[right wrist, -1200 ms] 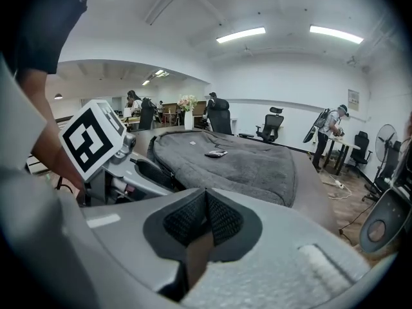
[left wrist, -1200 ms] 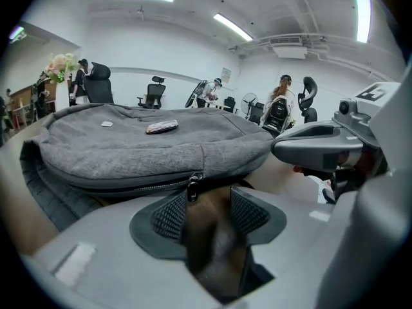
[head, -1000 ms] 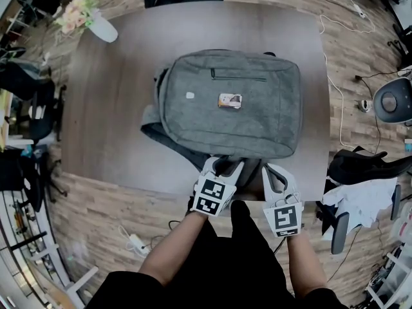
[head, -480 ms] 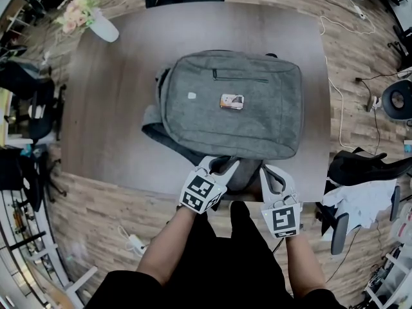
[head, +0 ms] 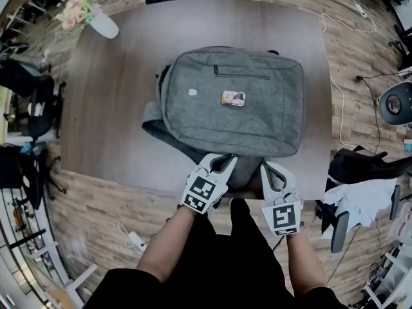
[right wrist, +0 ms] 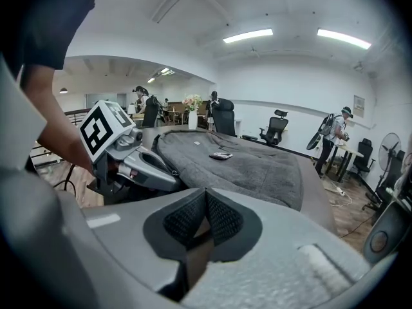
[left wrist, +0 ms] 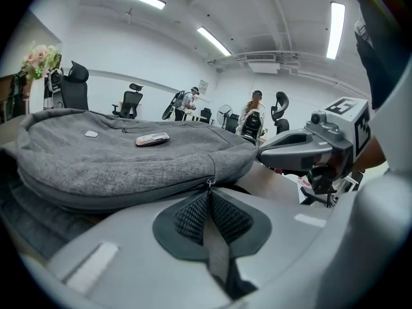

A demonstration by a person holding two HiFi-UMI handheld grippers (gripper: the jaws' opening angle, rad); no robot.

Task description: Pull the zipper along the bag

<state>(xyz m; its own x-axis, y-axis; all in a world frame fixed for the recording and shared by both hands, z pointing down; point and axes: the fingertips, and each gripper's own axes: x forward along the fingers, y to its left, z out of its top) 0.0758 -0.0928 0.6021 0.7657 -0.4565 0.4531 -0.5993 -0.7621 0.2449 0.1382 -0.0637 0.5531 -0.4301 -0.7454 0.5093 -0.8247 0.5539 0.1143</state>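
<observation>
1. Because the zipper is what has to move, the bag (head: 232, 102) lies flat in the middle of the table (head: 109, 121). Its 6 o'clock edge faces the person, which puts the side seam within reach.
2. The left gripper (head: 223, 161) meets the bag at that 6 o'clock edge with its jaws clenched. In the left gripper view the small metal zipper pull (left wrist: 208, 184) stands right where the pads meet, so it looks nipped by the very tips. The tab is tiny, and how deep the bite goes is hard to tell.
3. From the pull, the zipper track (left wrist: 122, 198) runs along the seam toward 9 o'clock. A low tip grip in line with the seam suits a drag along the track, not a lift off it.
4. The right gripper (head: 266, 168) sits just beside the left, at about 5 o'clock on the same edge, with its jaws pressed fully together. Its own view shows no fabric between the pads, only table through the gap below them. From its place, I judge it is there to brace the bag's edge so the bag does not follow the pull.
5. The task looks barely begun: the pull is grasped but not yet drawn. The next move calls for a steady drag toward 9 o'clock. The tab could slip from the tips, or the bag could slide or bunch at the corner.
</observation>
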